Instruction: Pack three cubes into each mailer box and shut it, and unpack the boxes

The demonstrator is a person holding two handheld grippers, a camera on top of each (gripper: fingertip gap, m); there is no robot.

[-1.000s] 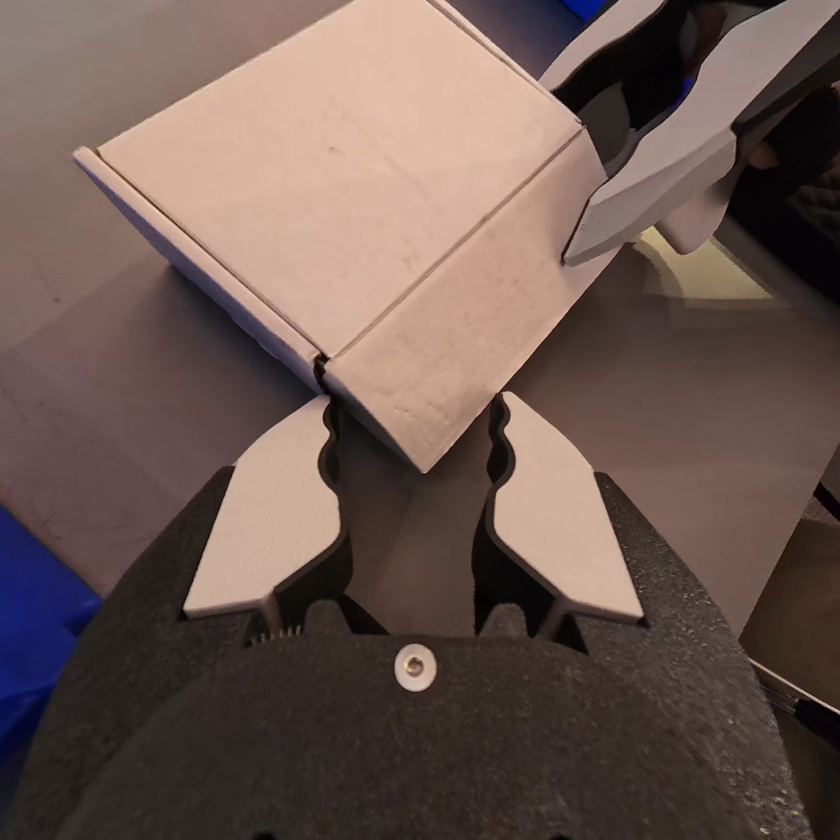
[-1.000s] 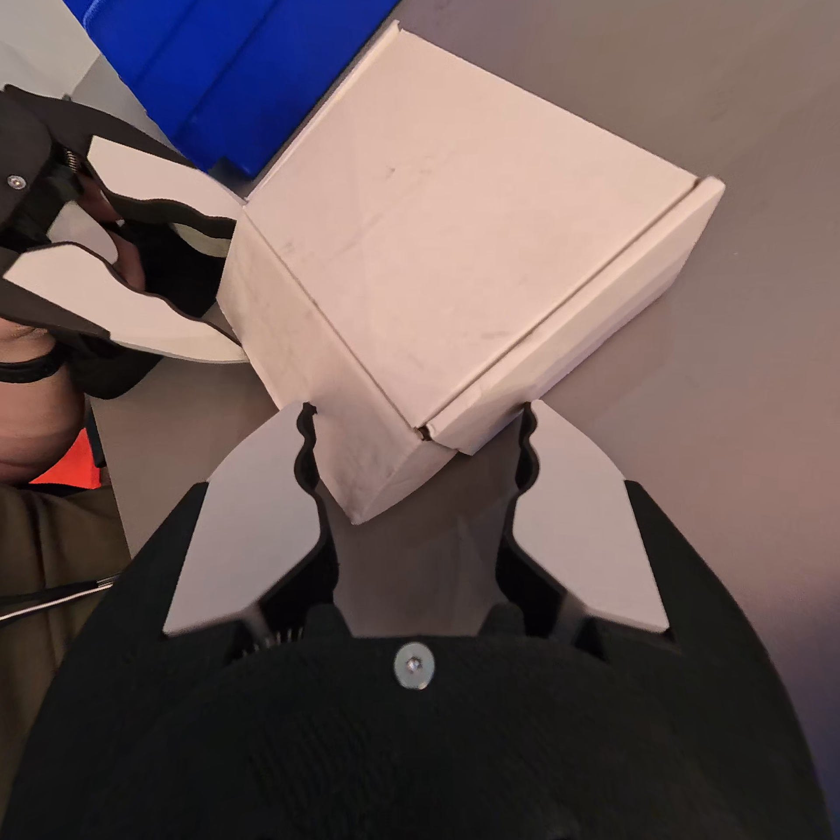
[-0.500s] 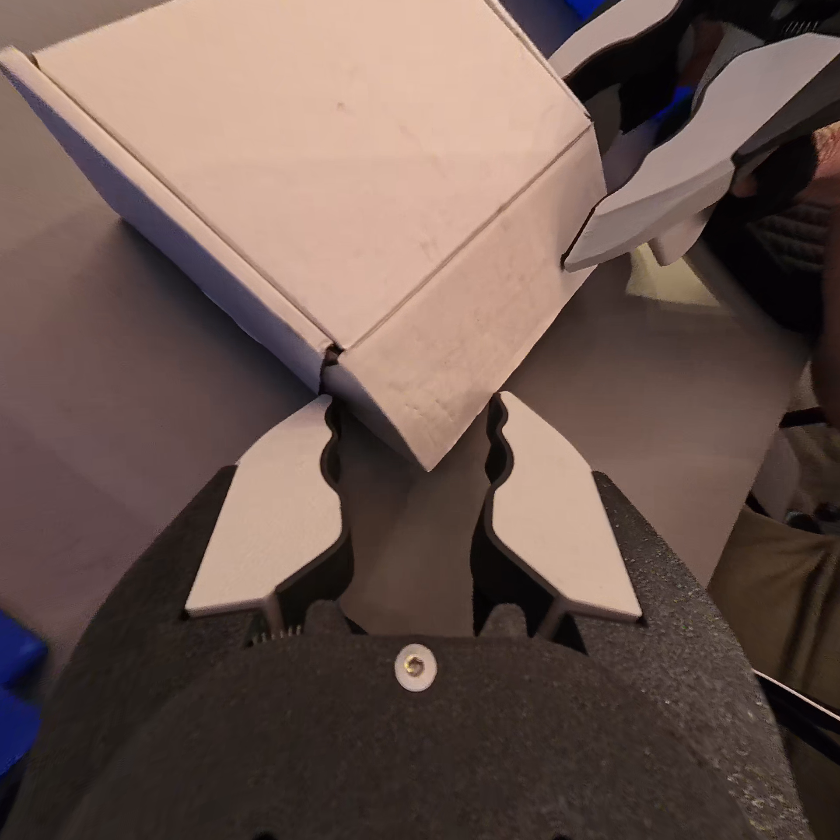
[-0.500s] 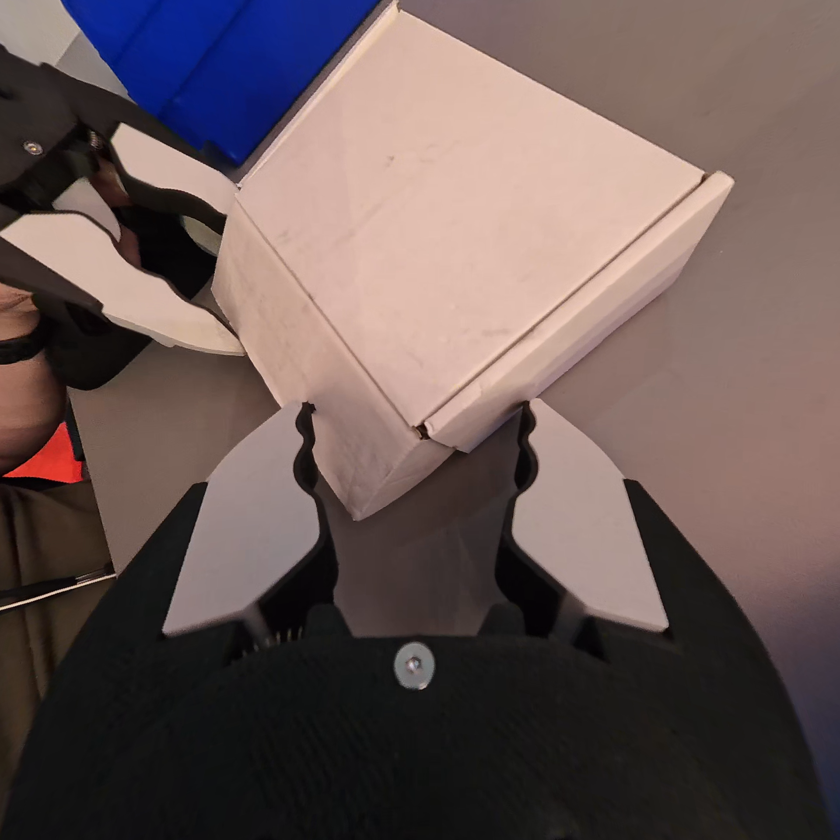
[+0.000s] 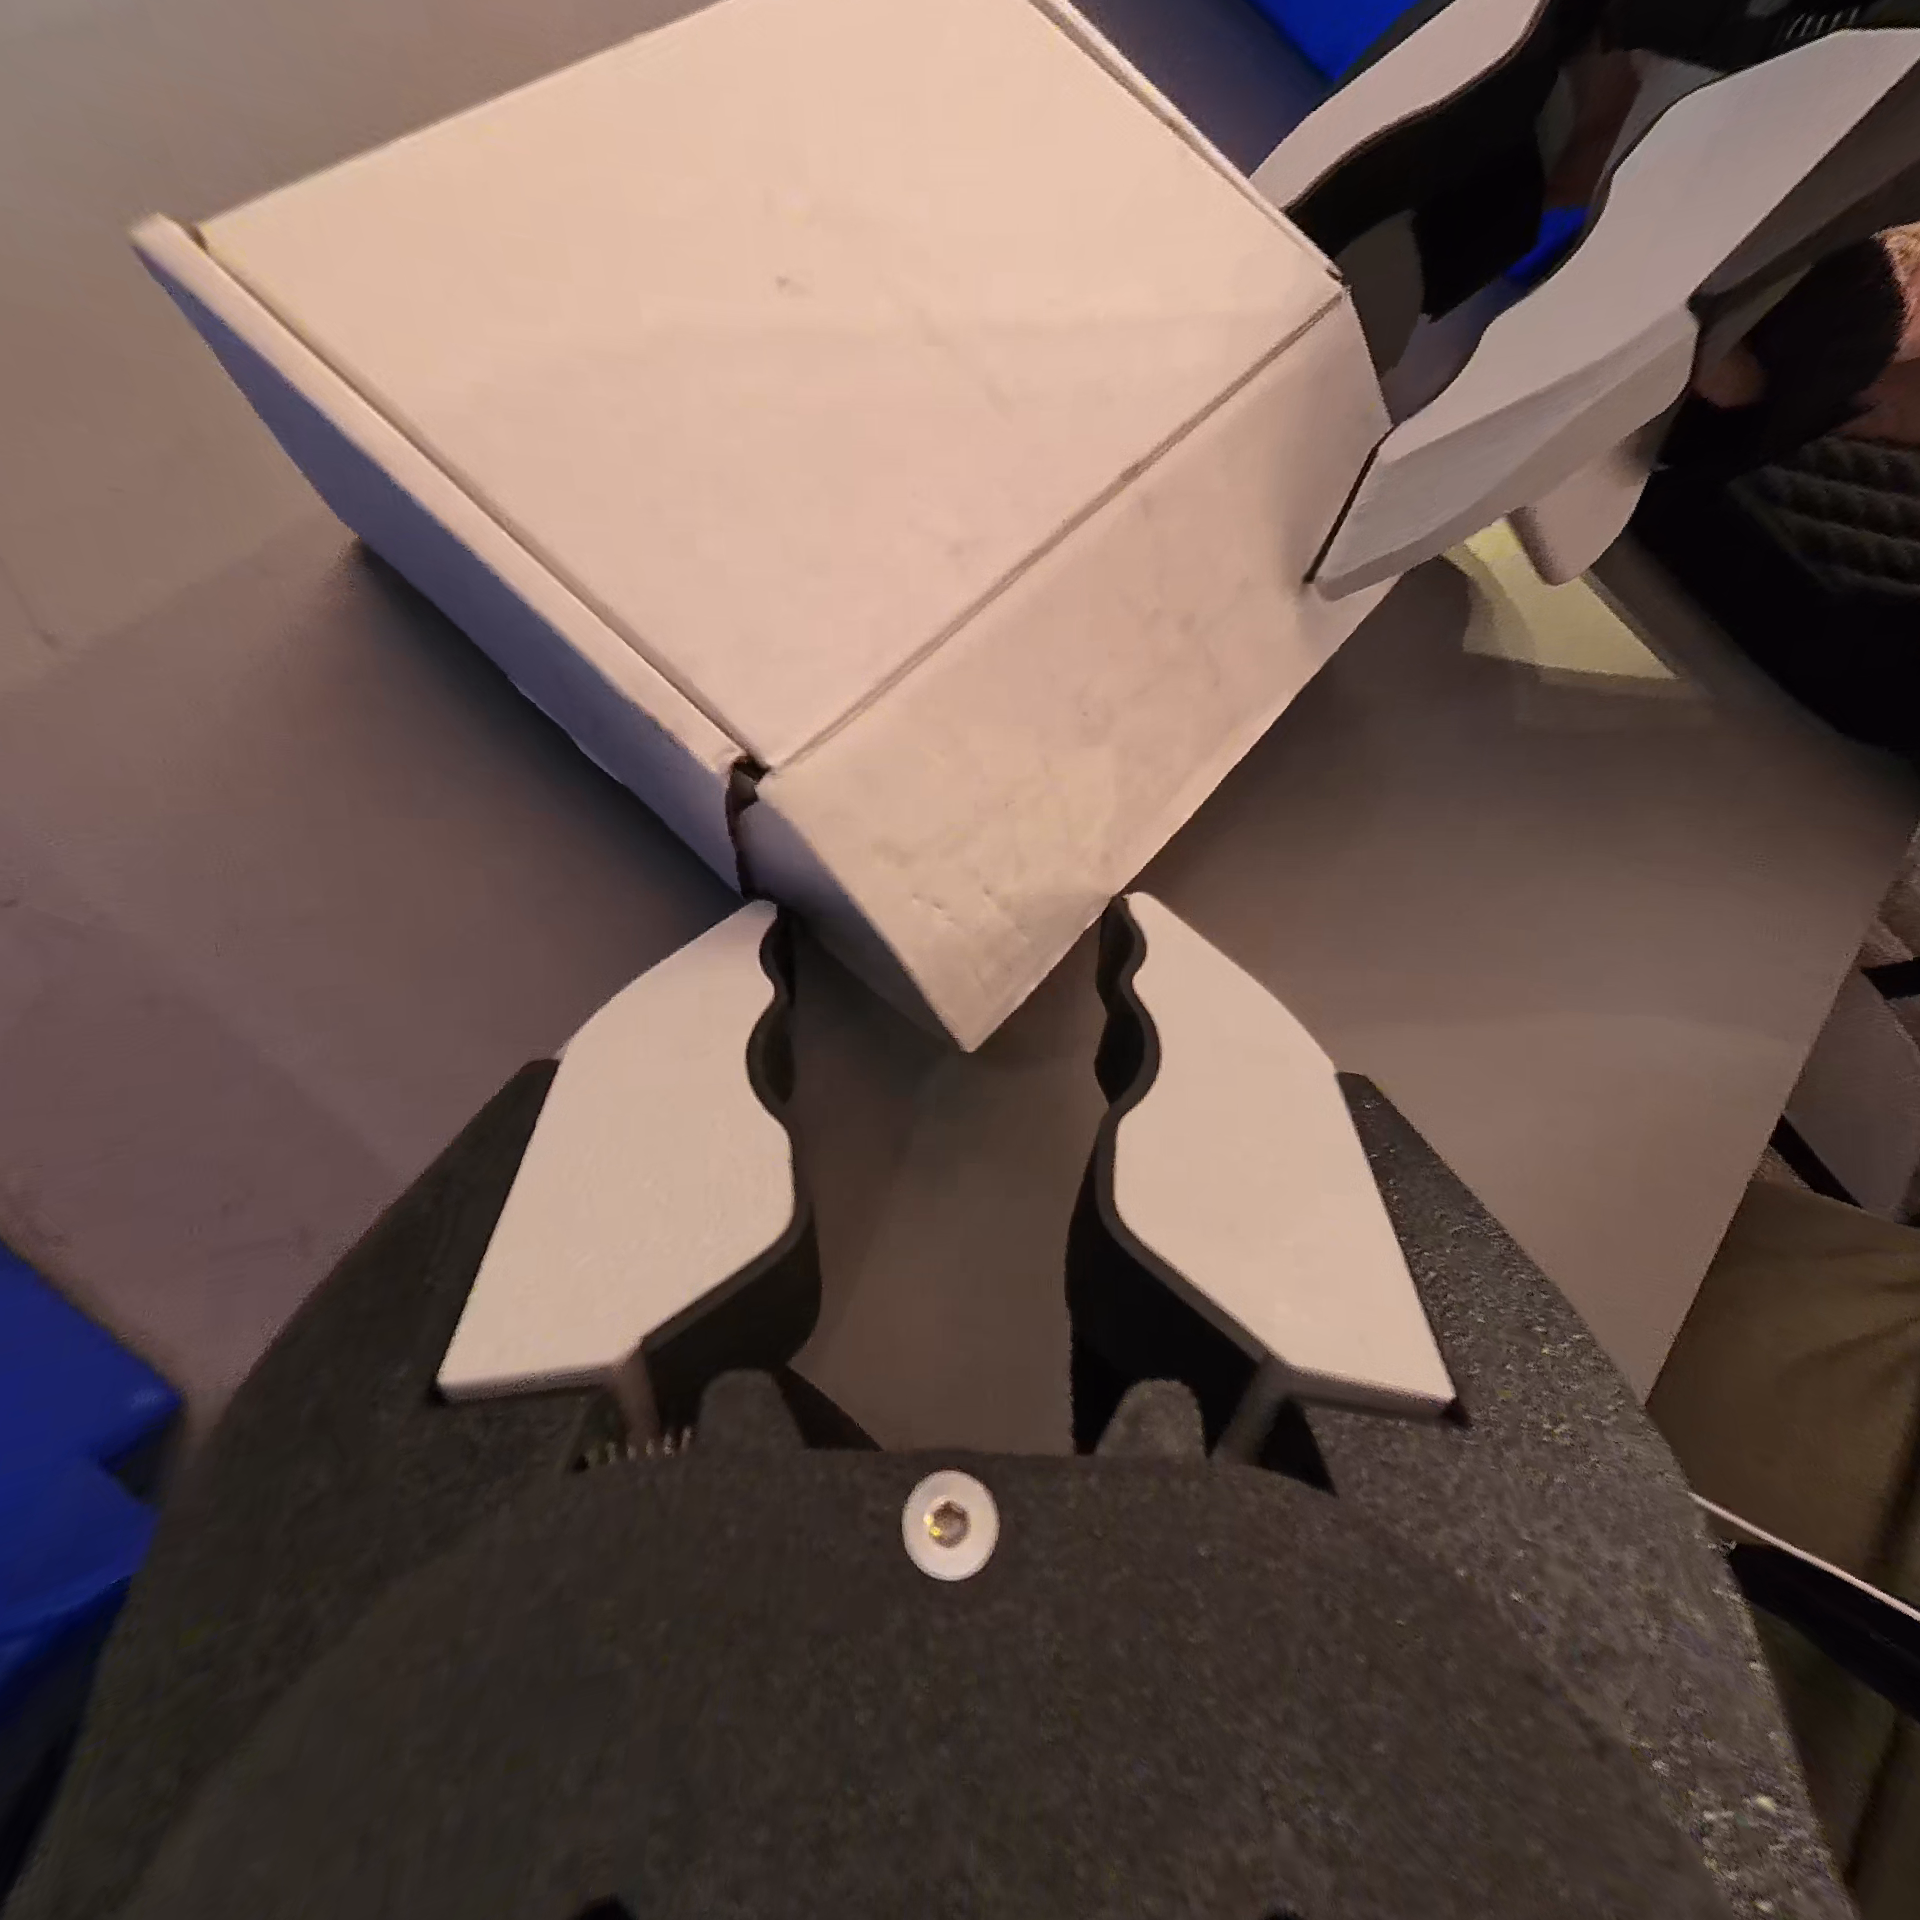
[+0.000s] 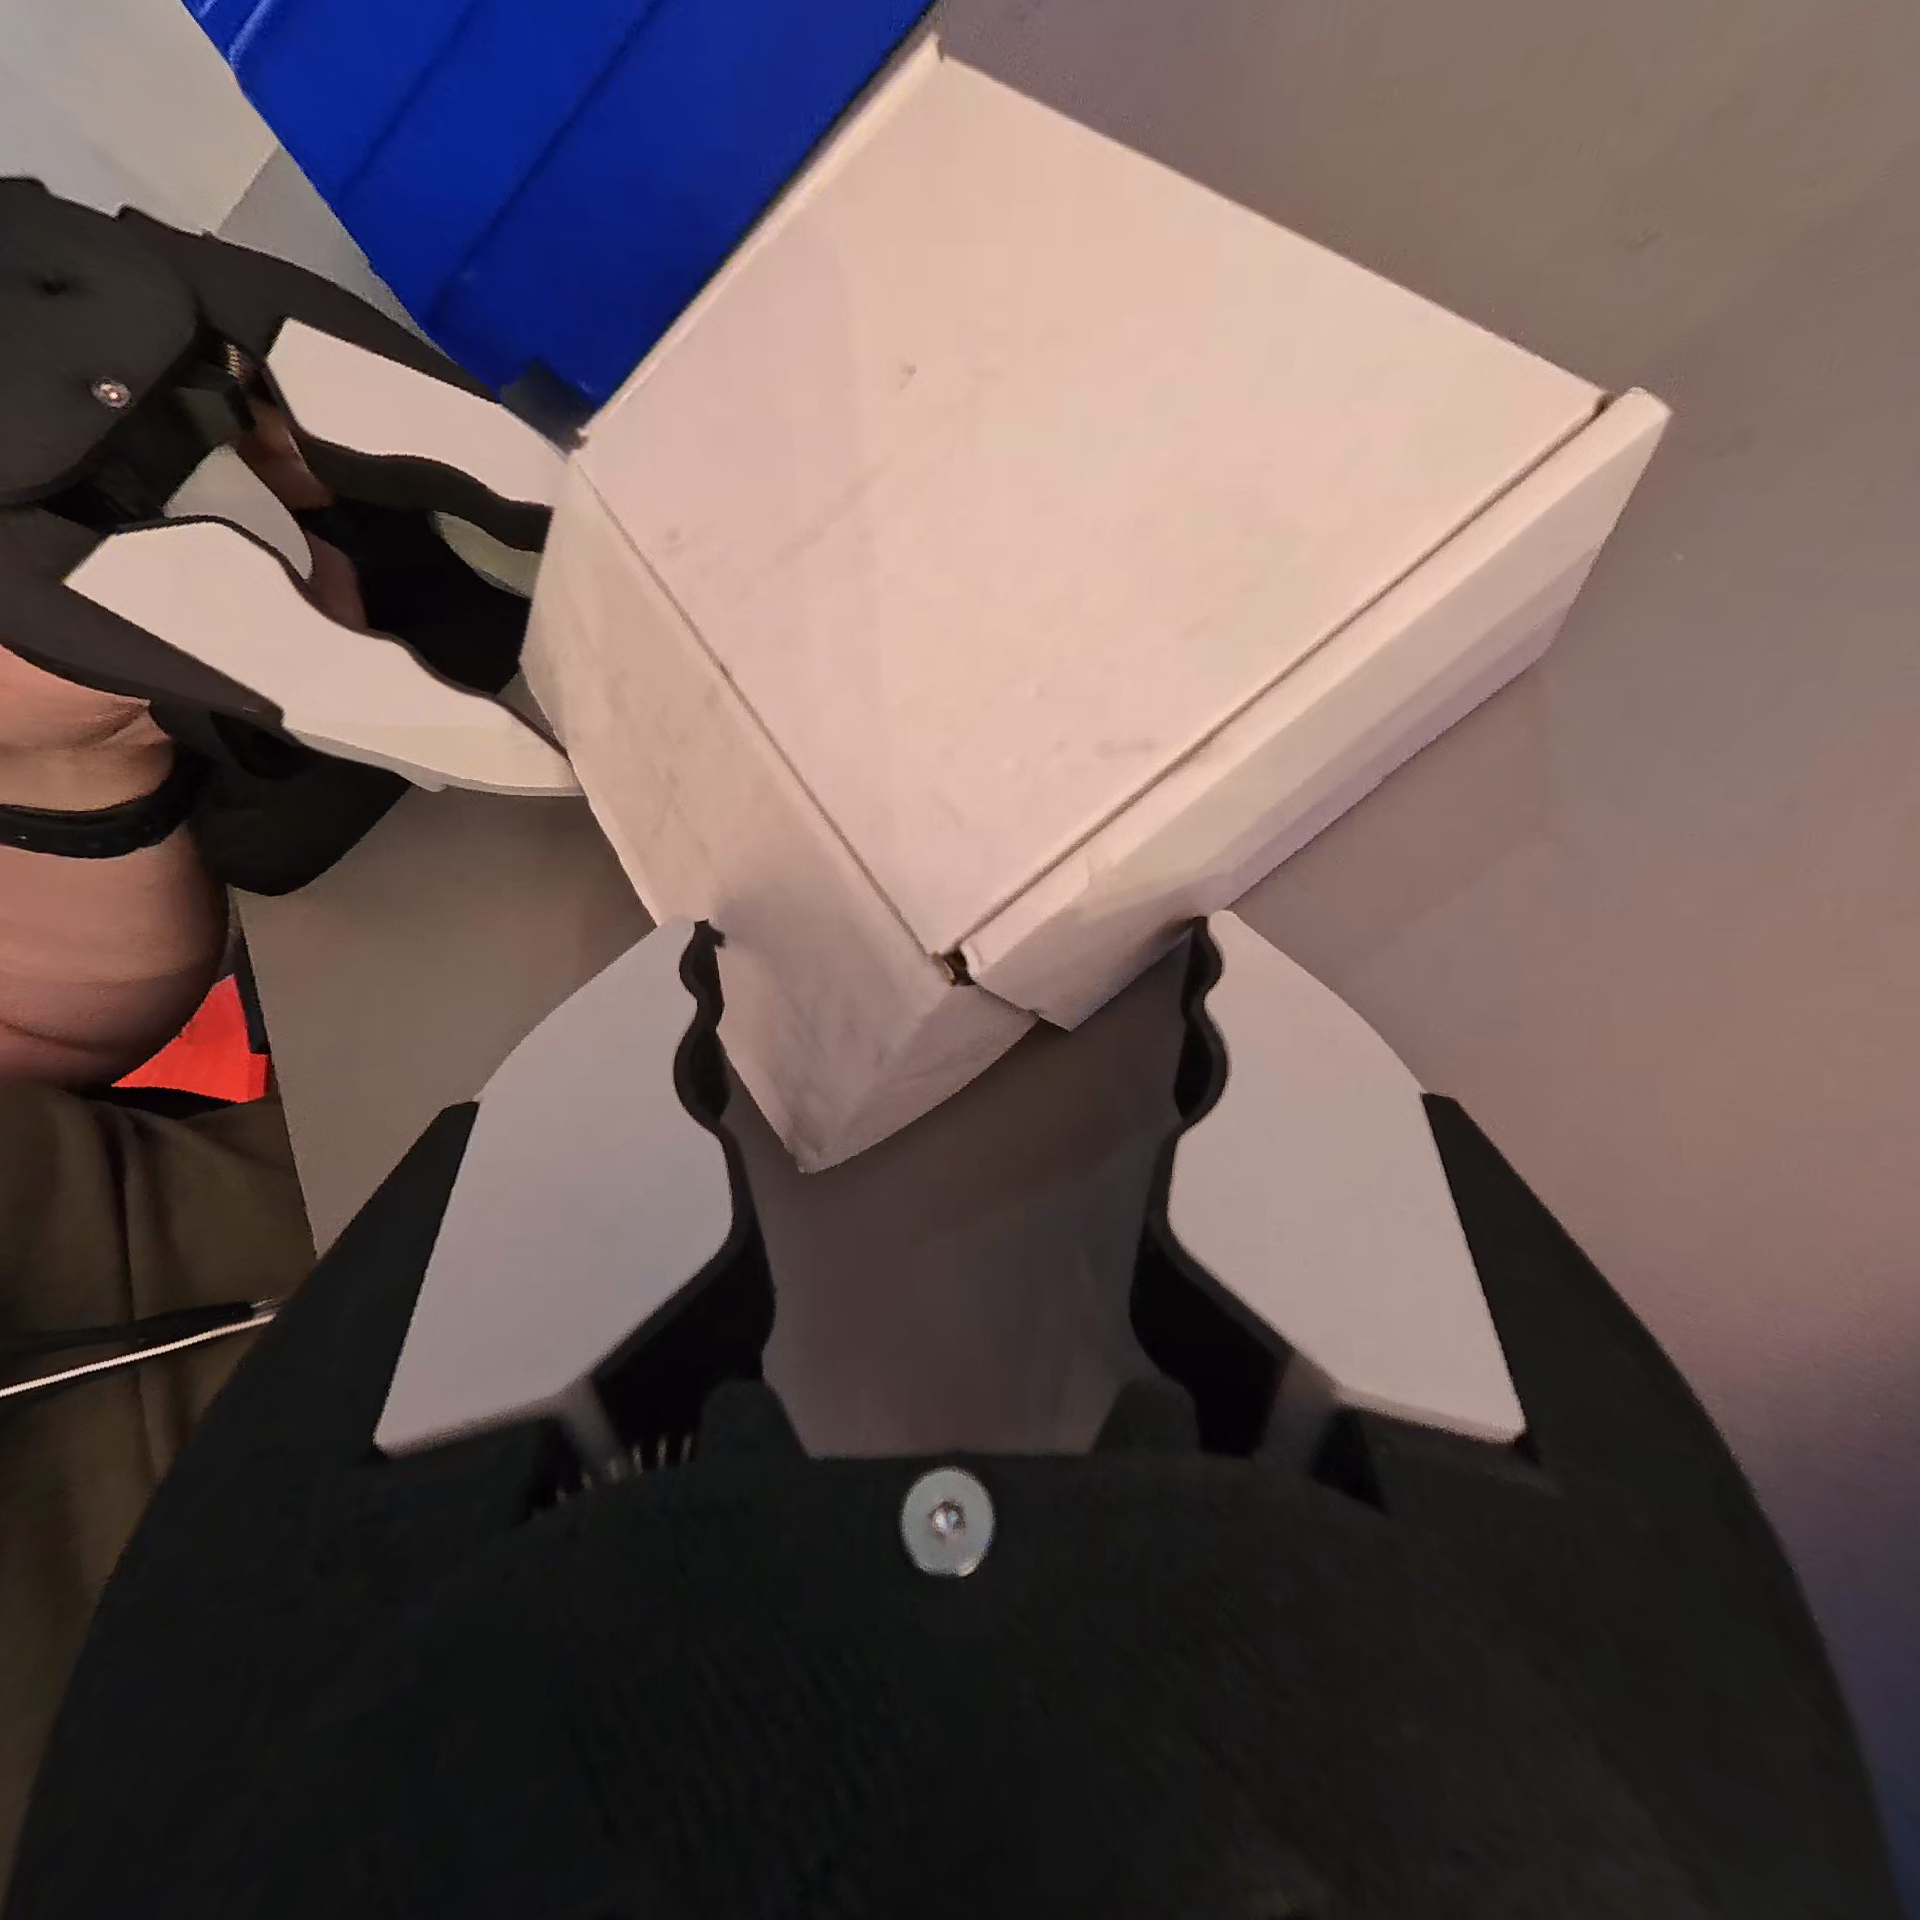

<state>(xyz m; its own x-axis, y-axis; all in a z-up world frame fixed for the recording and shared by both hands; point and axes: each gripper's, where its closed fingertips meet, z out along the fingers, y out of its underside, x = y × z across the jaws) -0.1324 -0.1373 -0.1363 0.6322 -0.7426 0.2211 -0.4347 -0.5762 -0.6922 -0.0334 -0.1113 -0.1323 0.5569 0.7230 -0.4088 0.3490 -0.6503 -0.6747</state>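
A closed white mailer box is held between my two grippers by two neighbouring corners. My left gripper is open, with the near corner wedged between its fingers and both tips touching the box sides. My right gripper is open in the same way on the neighbouring corner. The box also shows in the right wrist view. Each gripper shows in the other's view, the right one and the left one. I cannot tell whether the box rests on the table. No cubes are in view.
The grey table lies under the box. A blue bin stands just behind the box's far corner, and a blue edge shows at lower left. A person's arm is at the table's edge.
Both grippers and the box have moved together across the table, and the blue bin now looms closer in the right wrist view. The hold on the two corners is unchanged.
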